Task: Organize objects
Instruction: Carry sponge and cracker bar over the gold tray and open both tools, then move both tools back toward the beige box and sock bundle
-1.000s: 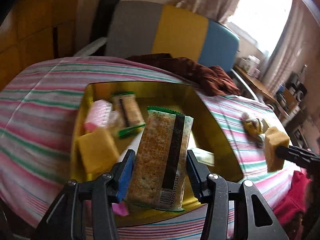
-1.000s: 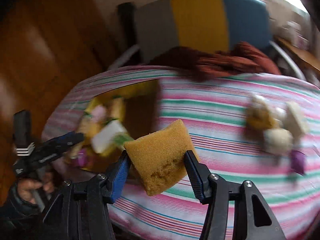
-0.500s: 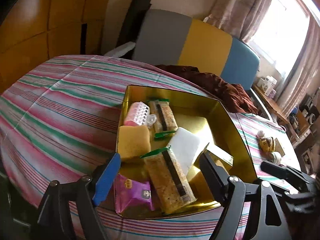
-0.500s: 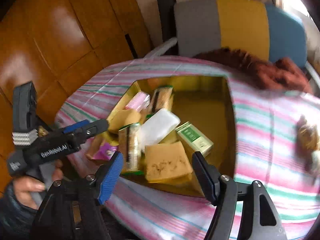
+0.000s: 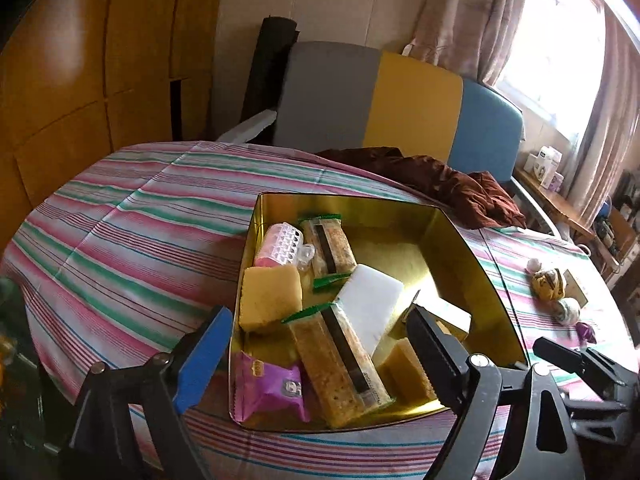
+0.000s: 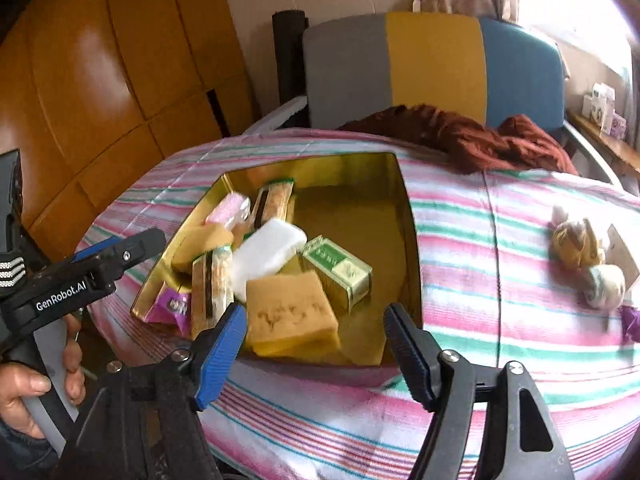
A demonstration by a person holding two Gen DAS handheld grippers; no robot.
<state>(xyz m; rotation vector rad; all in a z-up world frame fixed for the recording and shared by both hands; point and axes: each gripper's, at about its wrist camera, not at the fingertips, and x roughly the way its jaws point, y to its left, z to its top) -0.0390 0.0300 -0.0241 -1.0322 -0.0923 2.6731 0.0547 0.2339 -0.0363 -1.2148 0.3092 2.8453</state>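
Left gripper (image 5: 316, 354) fingers spread wide, nothing between them, held low at the near edge of the gold tin (image 5: 472, 248). Right gripper (image 6: 314, 346) also spread wide and empty, at the tin's near rim, tilted down toward it. The person's left hand (image 6: 24, 396) wraps the left gripper's grey handle, seen at the left edge of the right wrist view.

Tin sits on the striped tablecloth (image 5: 132, 232), open top, shiny gold walls. Inside, nearest: purple snack packet (image 5: 272, 388) in the near-left corner, a long cracker pack (image 5: 336, 360) with a dark stripe and green end lying diagonally beside it, and a yellow sponge (image 6: 288, 312) at the near wall. Behind those: a second yellow sponge (image 5: 272, 296) by the left wall, a white block (image 5: 370, 308) leaning over the cracker pack, a green-and-gold box (image 6: 336, 274). Farther back: pink plastic item (image 5: 280, 244) and a second cracker pack (image 5: 330, 246). Far half of the tin floor bare.

Right of the tin, well apart, on the cloth: small yellow-brown plush (image 5: 548, 280), a pale ball (image 5: 568, 310), a purple wrapper (image 5: 586, 332). Beyond, dark red cloth (image 5: 452, 188), then a grey-yellow-blue chair back (image 5: 400, 104).
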